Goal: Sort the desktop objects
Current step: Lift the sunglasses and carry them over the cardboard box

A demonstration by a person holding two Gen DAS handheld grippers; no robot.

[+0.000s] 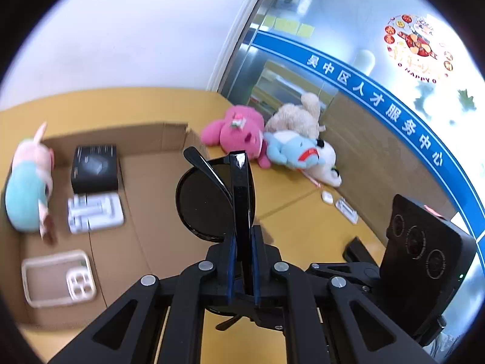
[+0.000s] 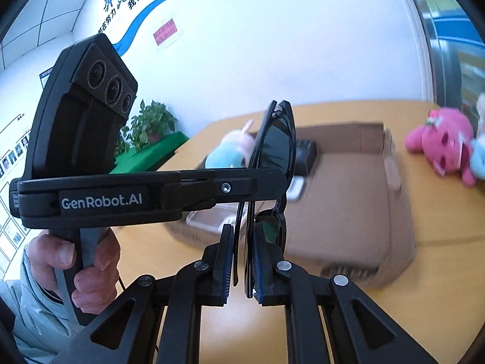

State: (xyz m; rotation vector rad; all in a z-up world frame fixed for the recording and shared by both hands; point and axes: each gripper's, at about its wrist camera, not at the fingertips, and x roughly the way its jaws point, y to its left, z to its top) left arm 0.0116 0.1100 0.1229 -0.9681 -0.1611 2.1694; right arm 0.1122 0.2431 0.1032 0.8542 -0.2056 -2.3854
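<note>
Black folded sunglasses [image 1: 212, 200] are held upright in the air above the open cardboard box [image 1: 145, 139]. My left gripper [image 1: 242, 236] is shut on them across the frame. In the right wrist view the same sunglasses [image 2: 277, 148] stand between my right gripper's [image 2: 242, 236] fingers, which have a small gap on the left side; the left gripper [image 2: 266, 182] crosses in front and clamps them. The box [image 2: 348, 188] lies just beyond. I cannot tell whether the right gripper grips them.
Inside the box are a black case [image 1: 94, 168], a white plastic insert [image 1: 95, 212], a beige tray [image 1: 57, 277] and a pig plush [image 1: 28, 182]. Pink [image 1: 239, 135], blue [image 1: 288, 150] and cream [image 1: 298, 115] plushes lie on the yellow table [image 1: 303, 221], with small white items [image 1: 345, 209].
</note>
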